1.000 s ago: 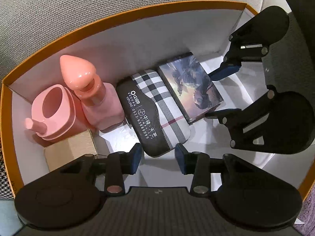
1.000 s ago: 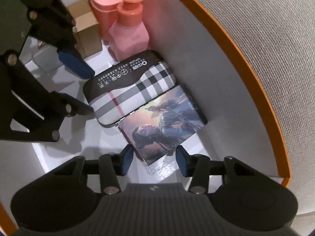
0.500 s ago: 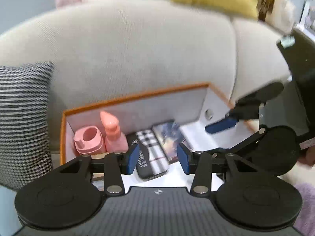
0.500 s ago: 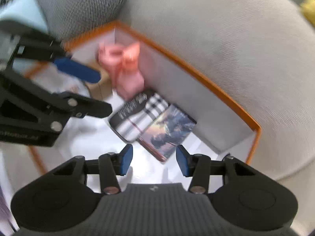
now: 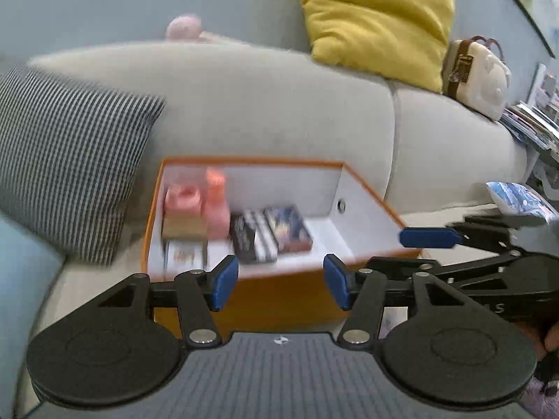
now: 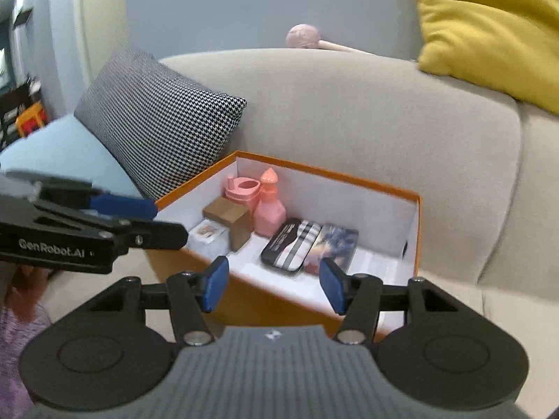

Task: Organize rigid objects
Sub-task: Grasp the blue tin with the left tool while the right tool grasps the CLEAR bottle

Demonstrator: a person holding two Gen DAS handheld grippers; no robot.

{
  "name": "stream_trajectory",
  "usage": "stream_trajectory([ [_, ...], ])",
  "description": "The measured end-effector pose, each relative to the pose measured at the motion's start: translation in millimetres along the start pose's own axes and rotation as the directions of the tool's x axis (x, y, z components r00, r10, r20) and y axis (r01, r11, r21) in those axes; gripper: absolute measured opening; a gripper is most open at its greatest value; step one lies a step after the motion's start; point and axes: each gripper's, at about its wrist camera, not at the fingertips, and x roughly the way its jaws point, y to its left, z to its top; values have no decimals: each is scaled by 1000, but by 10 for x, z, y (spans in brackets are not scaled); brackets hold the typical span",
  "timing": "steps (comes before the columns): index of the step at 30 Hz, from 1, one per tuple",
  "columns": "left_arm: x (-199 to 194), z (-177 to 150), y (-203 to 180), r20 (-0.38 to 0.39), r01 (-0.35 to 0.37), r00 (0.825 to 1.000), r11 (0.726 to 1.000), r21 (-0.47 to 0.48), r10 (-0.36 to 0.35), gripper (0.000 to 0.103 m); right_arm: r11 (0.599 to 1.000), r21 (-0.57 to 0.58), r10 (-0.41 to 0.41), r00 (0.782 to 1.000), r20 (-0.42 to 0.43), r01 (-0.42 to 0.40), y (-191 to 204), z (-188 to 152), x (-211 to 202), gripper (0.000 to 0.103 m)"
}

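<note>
Sofa cushions carry the orange box (image 6: 414, 209), holding a plaid case (image 6: 290, 241) and card pack (image 6: 333, 246) side by side, long axes running away from the fingers. Both grippers, left (image 5: 281, 286) and right (image 6: 272, 284), hang just short of the box, jaws opening on nothing; the right seems nearer the case.

One orange box (image 6: 367, 182) holds six things: one pink cup (image 6: 241, 188), one pink bottle (image 6: 268, 206), one cardboard carton (image 6: 229, 221), one white packet (image 6: 207, 232), one plaid case (image 6: 291, 241) and one picture card (image 6: 335, 244).

left gripper (image 5: 281, 281), right gripper (image 6: 273, 288) withdrawn from box (image 6: 279, 302), opening
</note>
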Motion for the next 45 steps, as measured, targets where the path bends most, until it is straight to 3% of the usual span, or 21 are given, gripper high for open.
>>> stream_trajectory([
  [3, -23, -266, 62, -59, 17, 998, 998, -67, -21, 65, 998, 68, -12, 999, -45, 15, 92, -273, -38, 58],
  [6, 14, -511, 60, -147, 35, 988, 997, -70, -45, 62, 989, 149, 0, 990, -140, 21, 157, -565, -17, 57],
  [9, 79, -703, 67, -238, 63, 967, 992, -111, -88, 61, 976, 211, 0, 969, -246, 53, 177, -854, 62, 49],
  [15, 195, -950, 112, -339, 59, 931, 975, -215, -131, 61, 956, 268, -18, 936, -352, 119, 159, -1252, 173, 44],
  [18, 238, -1083, 111, -364, 34, 923, 968, -249, -126, 61, 956, 268, -15, 934, -356, 118, 165, -1275, 211, 43],
  [22, 342, -1253, 118, -417, 26, 896, 955, -295, -153, 63, 955, 273, -7, 933, -361, 113, 170, -1321, 241, 43],
  [25, 410, -1292, 97, -431, -16, 896, 964, -264, -103, 65, 953, 289, 16, 935, -355, 94, 154, -1328, 236, 43],
  [28, 508, -1385, 119, -473, -49, 877, 963, -266, -86, 61, 946, 315, 46, 936, -348, 70, 112, -1343, 293, 43],
  [37, 569, -1423, 87, -467, -47, 881, 968, -245, -75, 60, 907, 422, 160, 931, -329, -7, 74, -1304, 479, 35],
  [39, 540, -1421, 58, -457, -35, 886, 974, -226, -74, 52, 893, 450, 186, 926, -328, -20, 68, -1304, 549, 37],
  [41, 498, -1422, 60, -446, -21, 891, 975, -223, -83, 52, 874, 487, 204, 918, -341, -13, 40, -1321, 643, 47],
  [42, 479, -1421, 62, -442, -13, 893, 975, -223, -89, 49, 863, 504, 216, 914, -344, -14, 29, -1328, 685, 47],
  [43, 449, -1416, 69, -428, -1, 898, 975, -221, -97, 36, 860, 510, 221, 912, -346, -15, 33, -1327, 713, 47],
  [45, 380, -1385, 116, -403, 28, 907, 972, -234, -123, 26, 863, 506, 217, 912, -349, -12, 59, -1306, 747, 46],
])
